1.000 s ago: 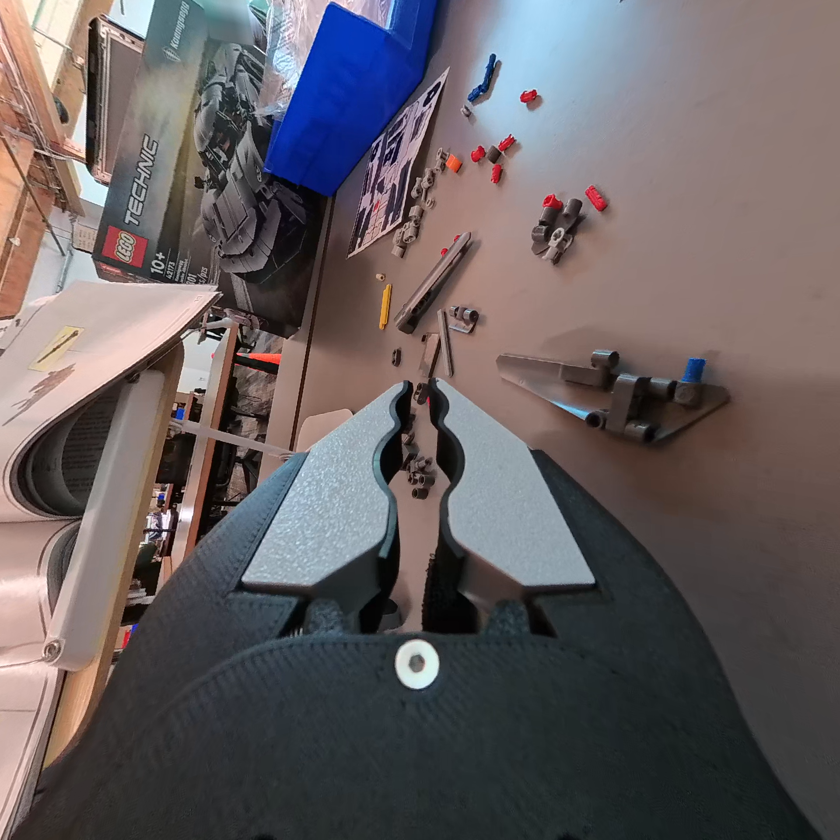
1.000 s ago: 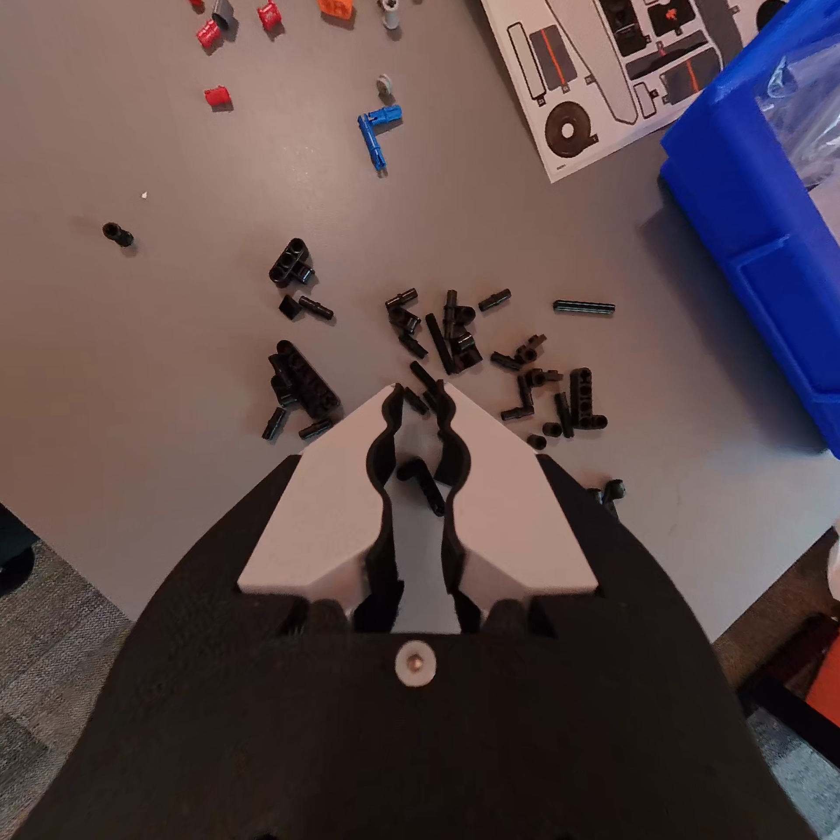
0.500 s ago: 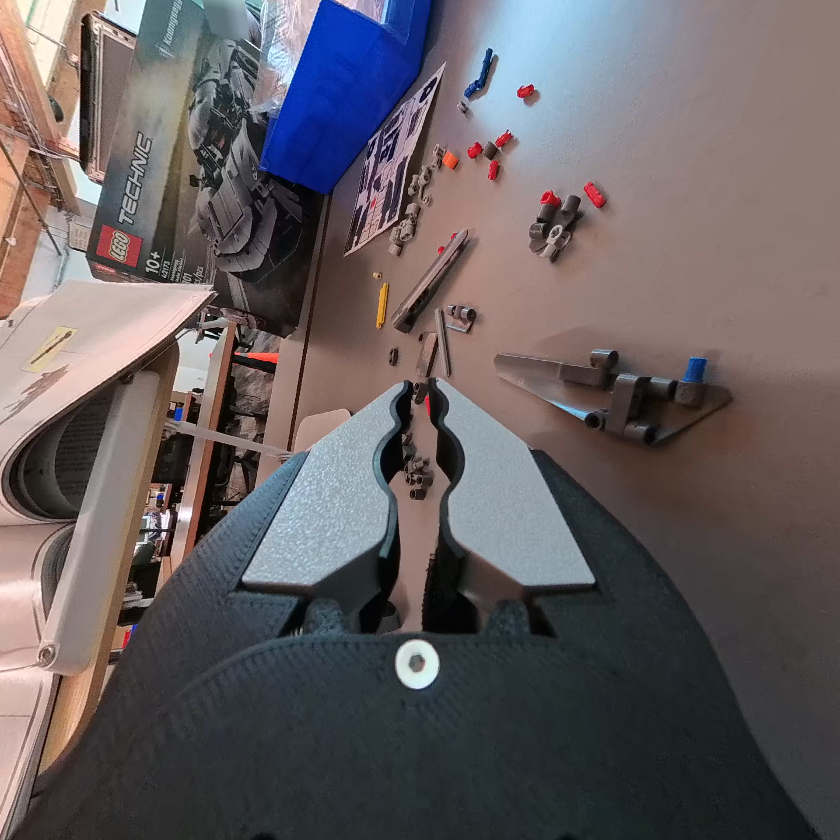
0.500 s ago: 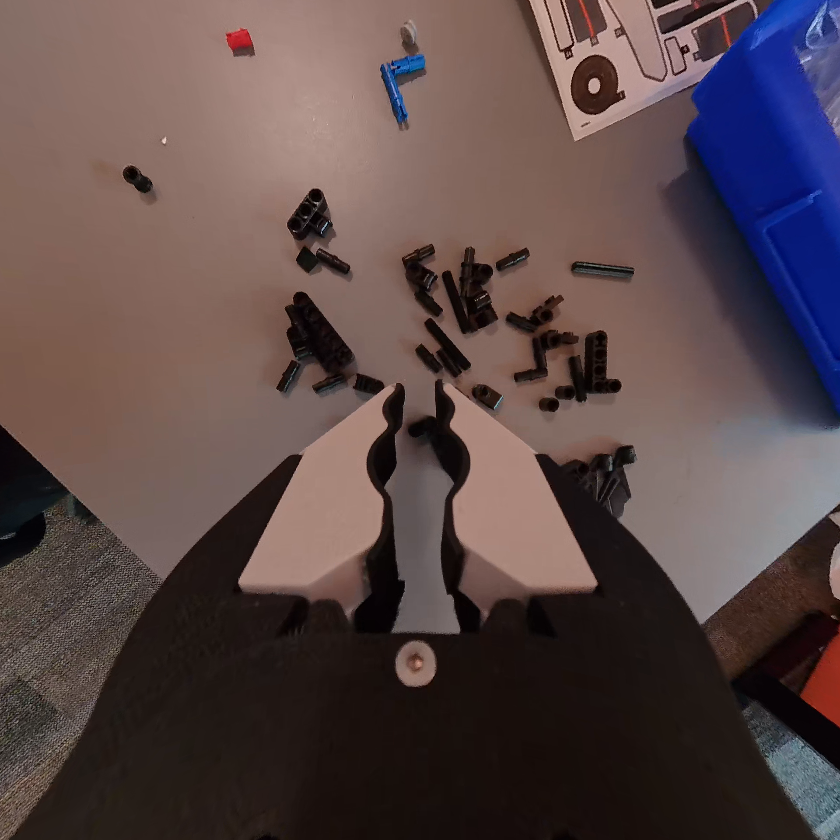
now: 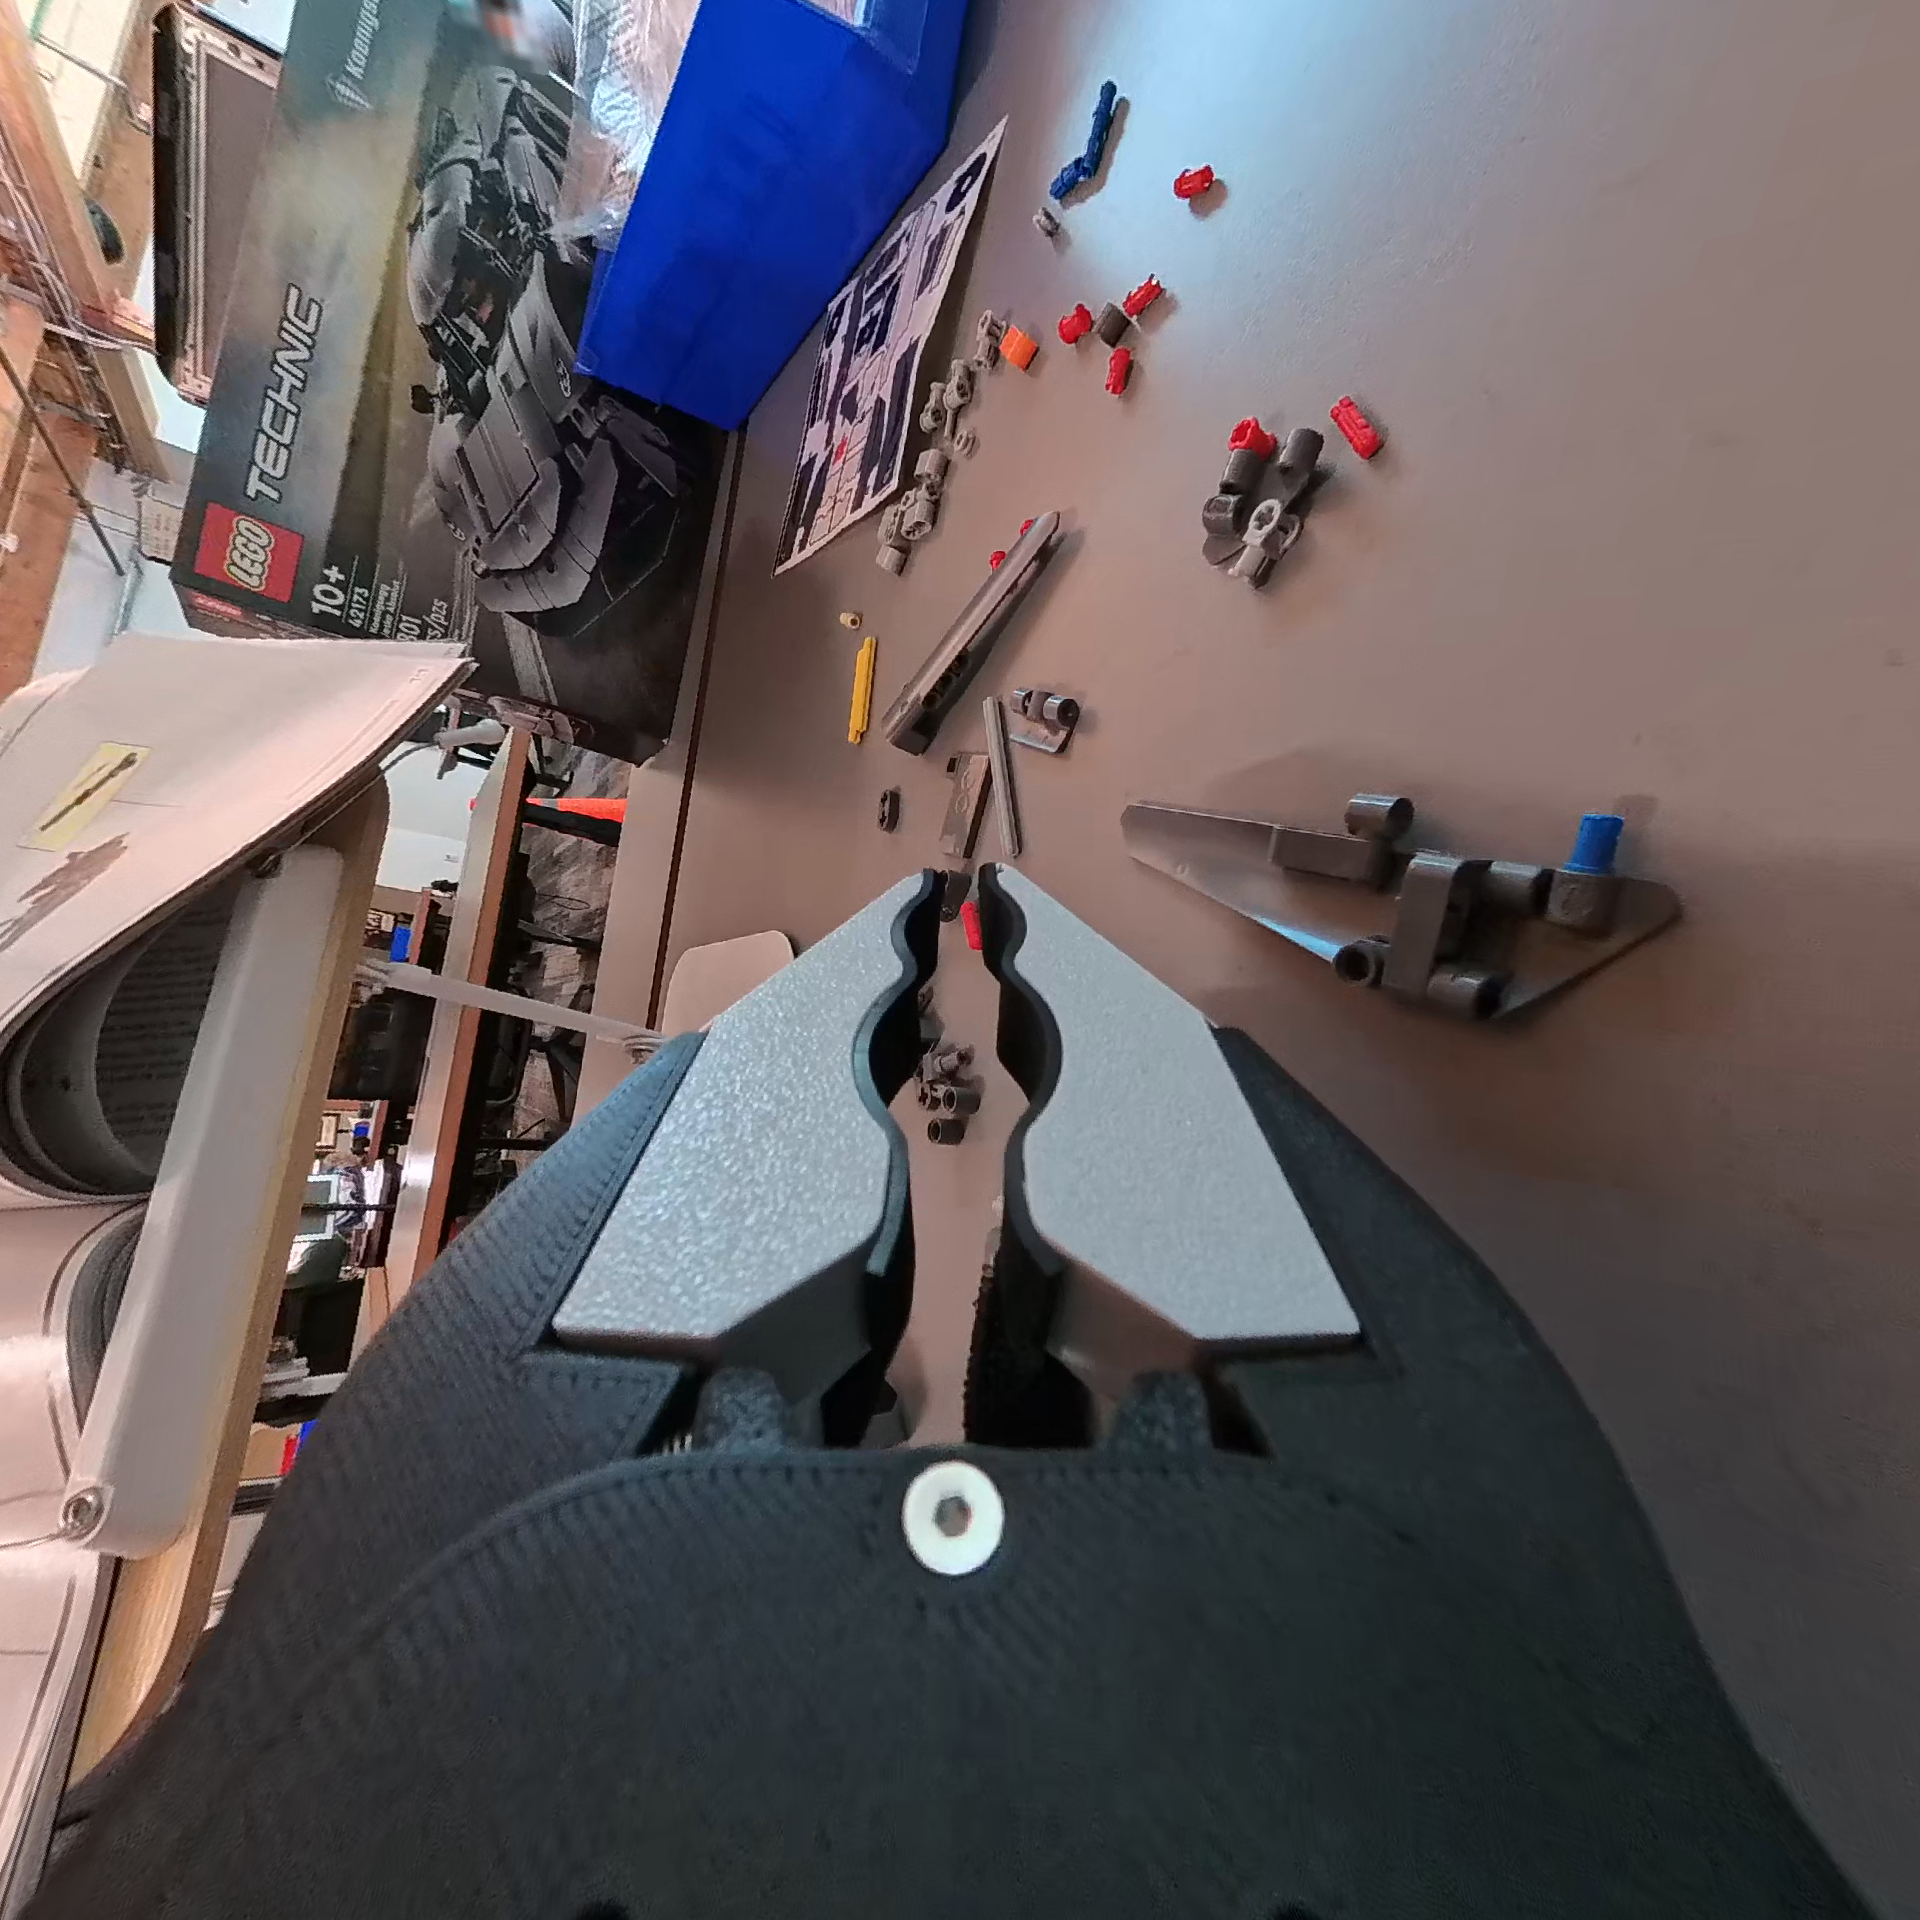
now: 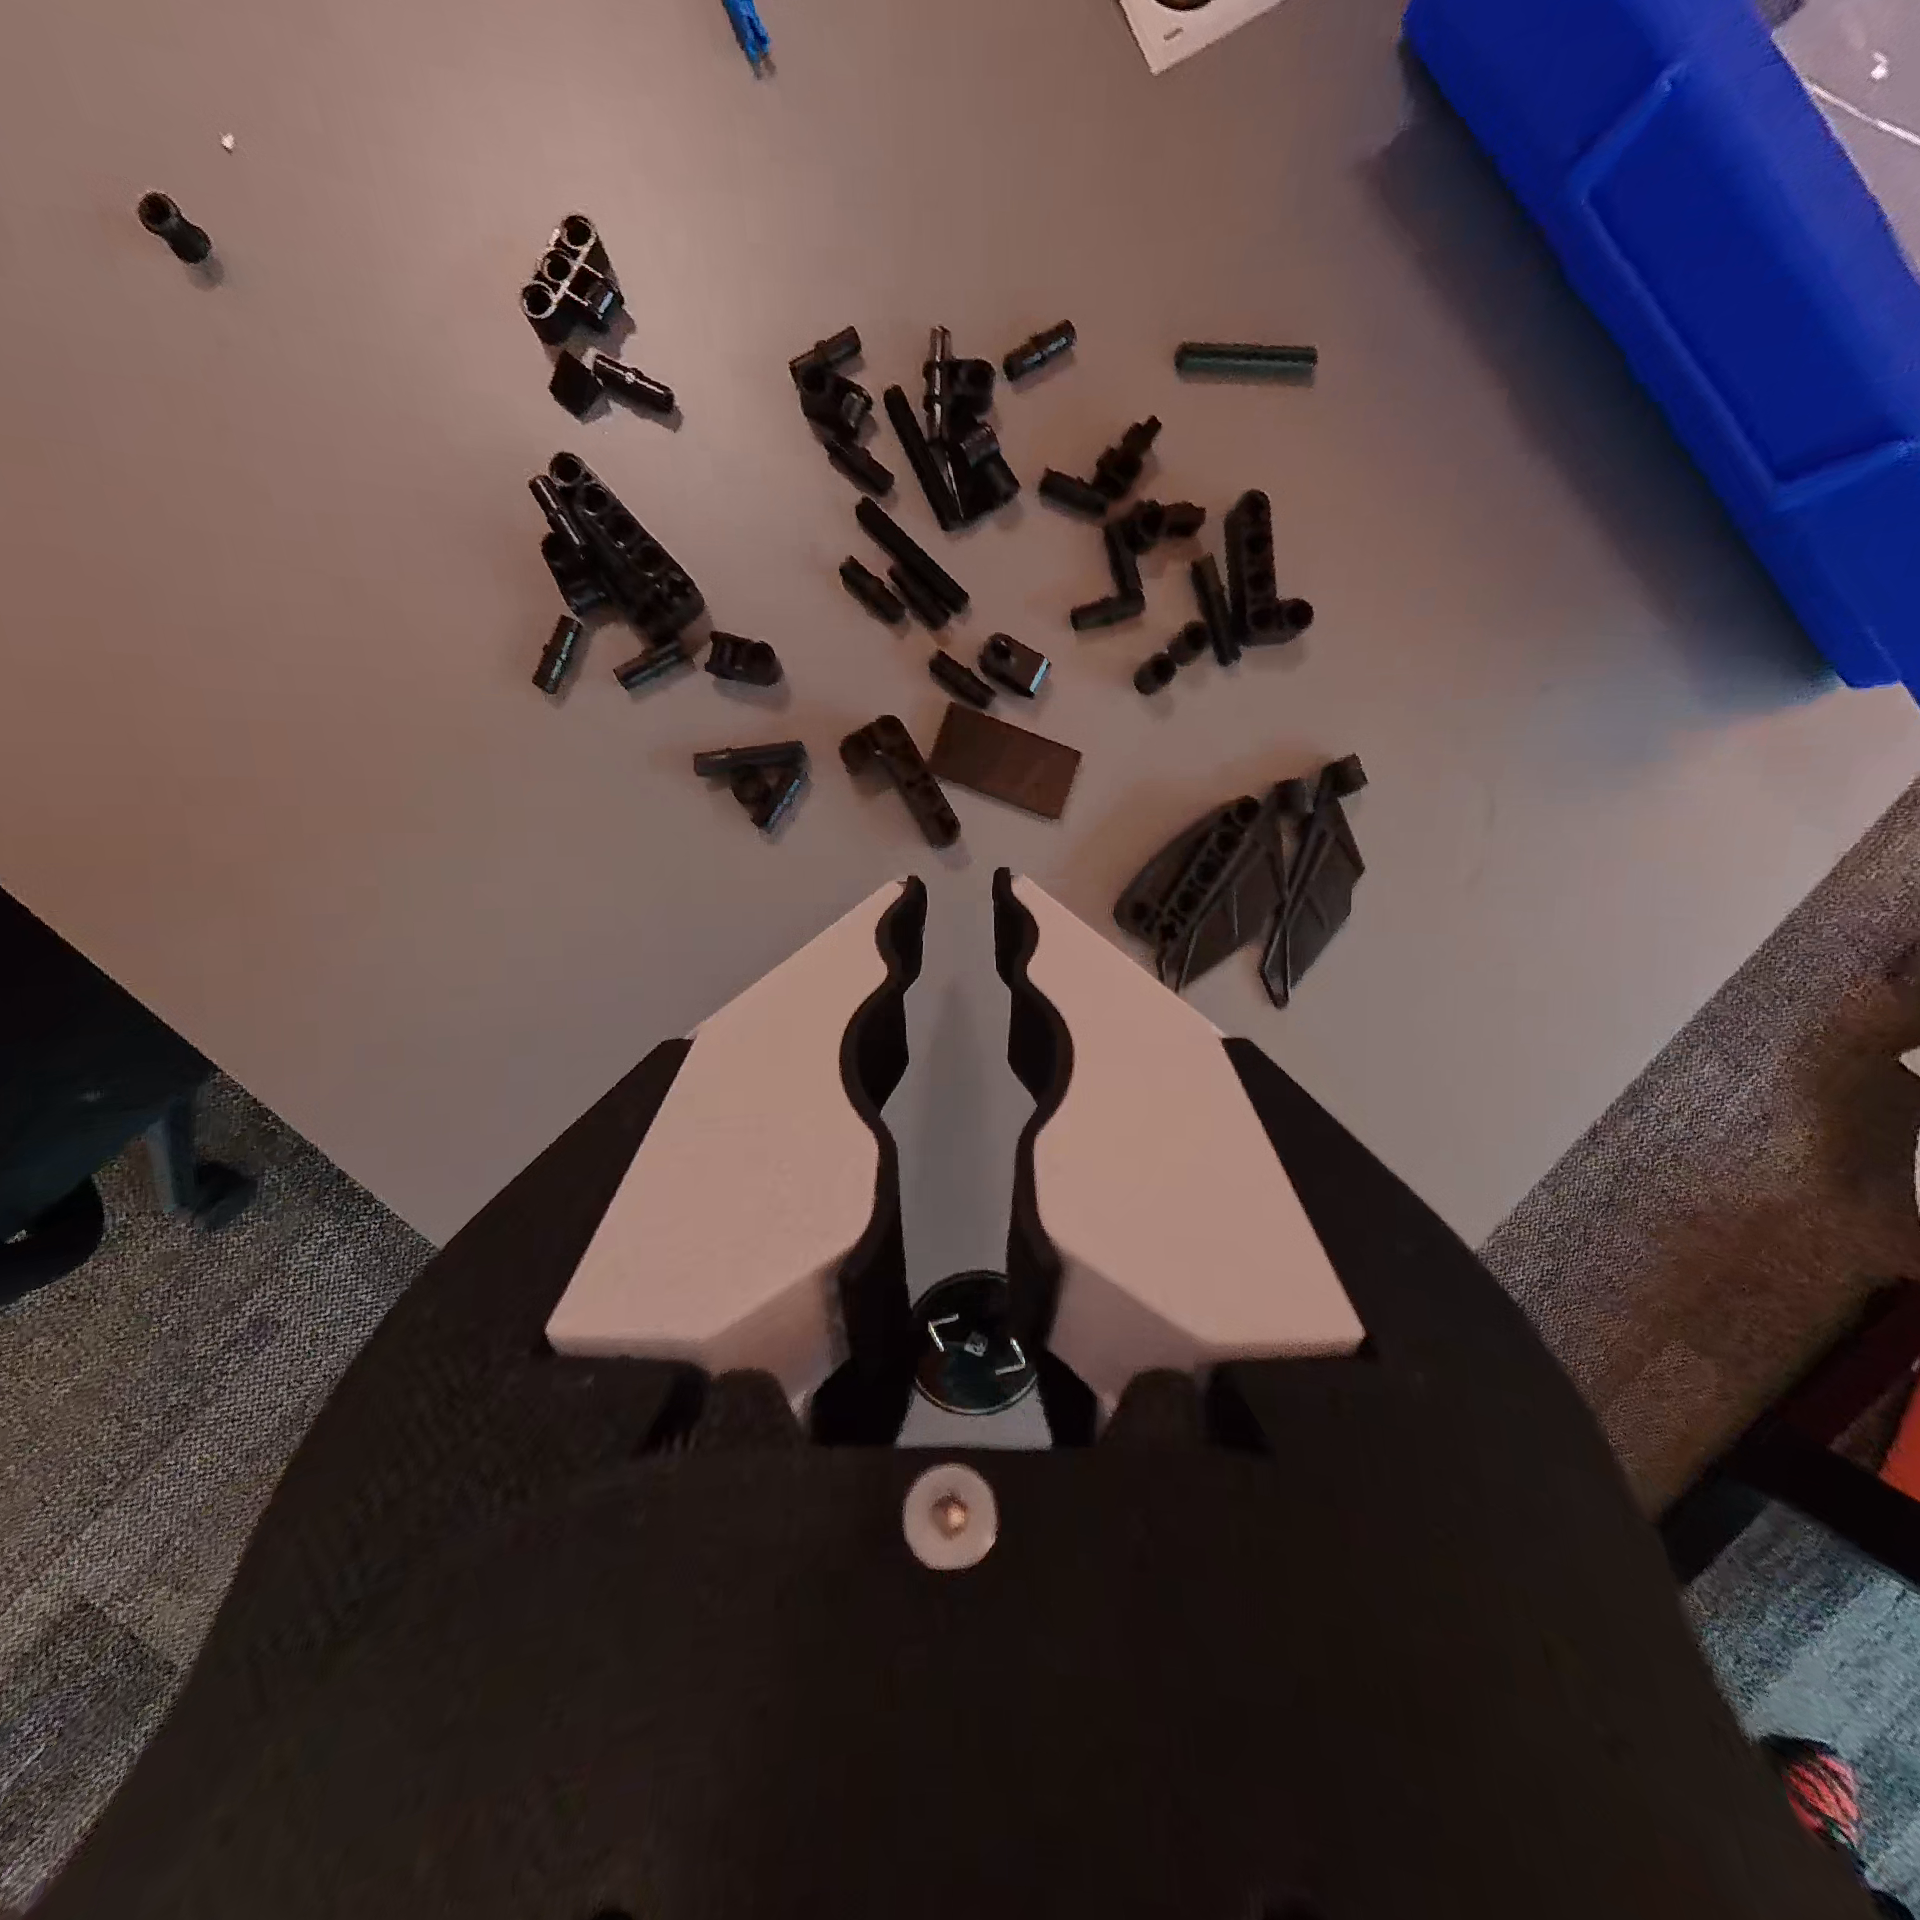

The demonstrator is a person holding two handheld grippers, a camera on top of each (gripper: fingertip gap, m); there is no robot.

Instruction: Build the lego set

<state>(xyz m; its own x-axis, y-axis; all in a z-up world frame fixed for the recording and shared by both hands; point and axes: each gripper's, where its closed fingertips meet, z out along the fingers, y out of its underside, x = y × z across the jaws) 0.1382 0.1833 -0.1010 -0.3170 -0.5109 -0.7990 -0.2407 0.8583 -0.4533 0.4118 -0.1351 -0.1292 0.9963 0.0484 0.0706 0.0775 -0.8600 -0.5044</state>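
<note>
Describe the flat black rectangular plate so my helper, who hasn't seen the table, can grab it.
Start at the blue bin on the grey table, then look toward the table's near edge, past the scatter of black pieces. The plate lies just ahead of the right gripper: the only smooth, hole-free rectangle there.

Blue bin: your right wrist view cuts it at the top and right edges, so you cannot see inside.
Sticker sheet: only one corner shows at the top edge.
Blue piece: cropped at the top edge.
Small grey pieces: left claw partly covers them; shapes too small to tell.
Set box: its top has a blurred patch.
</note>
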